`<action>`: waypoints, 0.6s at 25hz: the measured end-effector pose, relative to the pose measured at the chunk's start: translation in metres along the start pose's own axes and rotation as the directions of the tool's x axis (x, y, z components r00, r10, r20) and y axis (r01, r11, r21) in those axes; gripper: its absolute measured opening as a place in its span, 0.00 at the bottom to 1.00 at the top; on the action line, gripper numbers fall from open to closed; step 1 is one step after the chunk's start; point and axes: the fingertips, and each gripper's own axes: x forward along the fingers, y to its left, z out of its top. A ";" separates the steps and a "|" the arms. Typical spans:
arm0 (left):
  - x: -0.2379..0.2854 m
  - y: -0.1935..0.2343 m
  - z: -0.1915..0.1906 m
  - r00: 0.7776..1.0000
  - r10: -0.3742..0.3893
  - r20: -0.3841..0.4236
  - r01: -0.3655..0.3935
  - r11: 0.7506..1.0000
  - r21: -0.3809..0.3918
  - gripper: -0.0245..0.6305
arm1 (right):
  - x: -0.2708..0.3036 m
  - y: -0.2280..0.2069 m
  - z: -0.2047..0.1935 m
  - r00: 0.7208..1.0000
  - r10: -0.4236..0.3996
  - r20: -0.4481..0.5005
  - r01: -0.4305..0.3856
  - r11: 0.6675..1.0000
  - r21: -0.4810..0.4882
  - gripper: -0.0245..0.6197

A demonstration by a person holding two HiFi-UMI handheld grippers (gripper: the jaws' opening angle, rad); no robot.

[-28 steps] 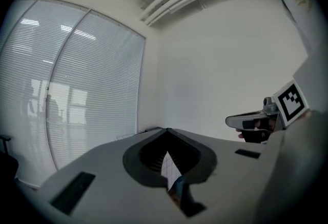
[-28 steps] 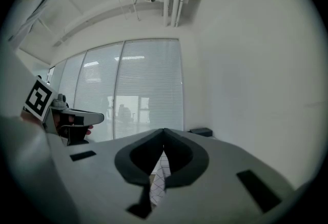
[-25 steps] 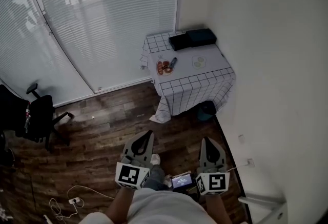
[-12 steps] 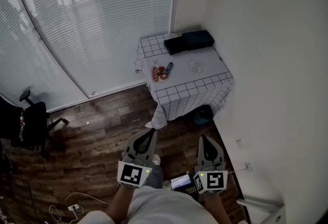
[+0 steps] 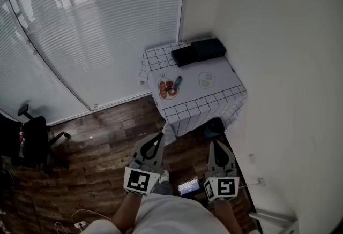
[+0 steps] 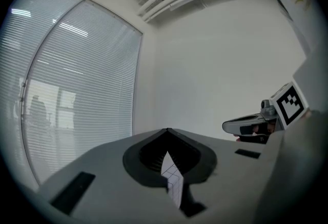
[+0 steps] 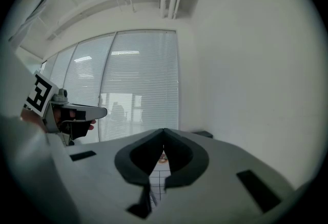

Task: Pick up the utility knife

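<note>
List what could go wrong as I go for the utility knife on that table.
1. The left claw and right claw are both shut. Reaching the utility knife that way would likely shove it rather than grip it.
2. The knife lies at the edge of the orange plate, so a grab may knock the plate.
3. The checked tablecloth hangs low at the near corner. Snagging it could drag everything off.
</note>
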 end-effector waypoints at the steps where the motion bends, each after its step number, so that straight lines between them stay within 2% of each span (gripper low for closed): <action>1: 0.005 0.005 0.001 1.000 -0.002 0.002 0.002 1.000 -0.001 0.05 | 0.007 0.000 0.000 1.000 -0.005 -0.001 0.005 1.000 0.001 0.05; 8: 0.036 0.040 0.000 1.000 -0.015 -0.004 0.015 1.000 -0.013 0.05 | 0.046 -0.001 0.000 1.000 -0.025 -0.010 0.025 1.000 0.006 0.05; 15: 0.062 0.053 -0.002 0.999 -0.035 -0.008 0.035 0.999 -0.012 0.05 | 0.068 -0.012 -0.005 0.998 -0.054 -0.026 0.054 0.998 0.014 0.05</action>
